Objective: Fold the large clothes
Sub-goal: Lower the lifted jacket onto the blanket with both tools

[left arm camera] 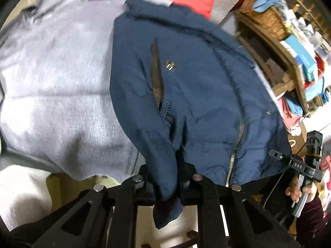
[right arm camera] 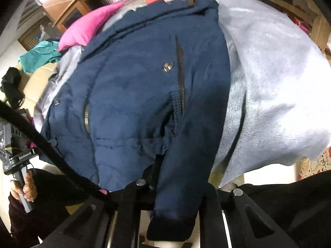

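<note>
Nearby — grey blanket point(left arm camera: 62, 78) under jacket point(left arm camera: 196, 86)

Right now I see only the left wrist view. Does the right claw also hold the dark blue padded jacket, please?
Observer: Yes. The right claw is shut on a sleeve of the dark blue padded jacket, and the cuff hangs below it.
Operator: What is beyond the grey fleecy cloth on that side?
Observer: Past the lower edge of the grey fleecy cloth there is a pale fabric with a red flower pattern.
Operator: And my left hand?
Observer: The left hand is wrapped around the grey handle of its tool, beside the jacket's lower corner.
</note>
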A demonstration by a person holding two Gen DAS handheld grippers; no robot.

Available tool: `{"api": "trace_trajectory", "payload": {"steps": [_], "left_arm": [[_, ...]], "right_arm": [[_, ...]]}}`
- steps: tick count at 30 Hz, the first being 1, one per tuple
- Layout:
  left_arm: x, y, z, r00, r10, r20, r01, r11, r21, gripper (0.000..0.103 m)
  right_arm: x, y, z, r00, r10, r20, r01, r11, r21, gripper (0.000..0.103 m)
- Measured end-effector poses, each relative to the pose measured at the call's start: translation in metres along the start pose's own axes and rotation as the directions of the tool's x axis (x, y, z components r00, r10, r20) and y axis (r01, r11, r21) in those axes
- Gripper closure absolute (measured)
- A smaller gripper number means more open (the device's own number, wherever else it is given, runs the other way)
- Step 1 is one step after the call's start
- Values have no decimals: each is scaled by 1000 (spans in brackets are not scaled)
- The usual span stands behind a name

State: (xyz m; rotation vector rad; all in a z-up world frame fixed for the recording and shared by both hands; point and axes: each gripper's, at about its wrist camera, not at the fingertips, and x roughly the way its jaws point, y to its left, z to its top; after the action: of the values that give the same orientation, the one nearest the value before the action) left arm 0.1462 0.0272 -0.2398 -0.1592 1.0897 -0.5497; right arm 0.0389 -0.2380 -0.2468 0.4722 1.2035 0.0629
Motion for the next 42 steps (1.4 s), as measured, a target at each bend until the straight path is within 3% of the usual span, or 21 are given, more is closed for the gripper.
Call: {"api": "trace_trajectory", "payload": {"steps": [3, 9, 13, 18, 24, 29, 33, 36, 42], "left_arm": [[-21, -8, -7, 998, -33, 55, 32, 999, 25, 88], [-46, -7, -16, 993, -100, 62, 100, 995, 12, 90], [-73, -8, -15, 980, -173, 97, 174, 985, -3, 90], [-115, -5, 0, 966, -204, 161, 208, 978, -9, 90], [-147, 1, 49, 938, -250, 239, 265, 964, -29, 90], [-141, 0, 102, 927, -224, 300, 250, 967, -53, 90], [-121, 0, 145, 919, -192, 345, 240, 965, -102, 90], [-102, 3, 176, 914, -157, 375, 224, 964, -141, 90], [-47, 16, 235, 924, -32, 380, 131, 963, -237, 90]], "right_arm": [[-26, -3, -5, 1000, 16, 25, -15, 1000, -27, 89], [-76, 16, -8, 992, 81, 98, -70, 991, -115, 90], [-105, 28, -6, 978, 142, 156, -115, 979, -169, 91], [-143, 32, 2, 942, 238, 238, -198, 963, -182, 91], [-170, 11, 34, 870, 333, 363, -310, 943, -120, 91], [-162, -12, 89, 824, 324, 465, -346, 937, -40, 91], [-142, -31, 136, 803, 300, 516, -369, 929, 33, 91], [-122, -34, 170, 802, 260, 537, -342, 938, 57, 91], [-65, -55, 232, 812, 197, 549, -335, 928, 164, 91]]}}
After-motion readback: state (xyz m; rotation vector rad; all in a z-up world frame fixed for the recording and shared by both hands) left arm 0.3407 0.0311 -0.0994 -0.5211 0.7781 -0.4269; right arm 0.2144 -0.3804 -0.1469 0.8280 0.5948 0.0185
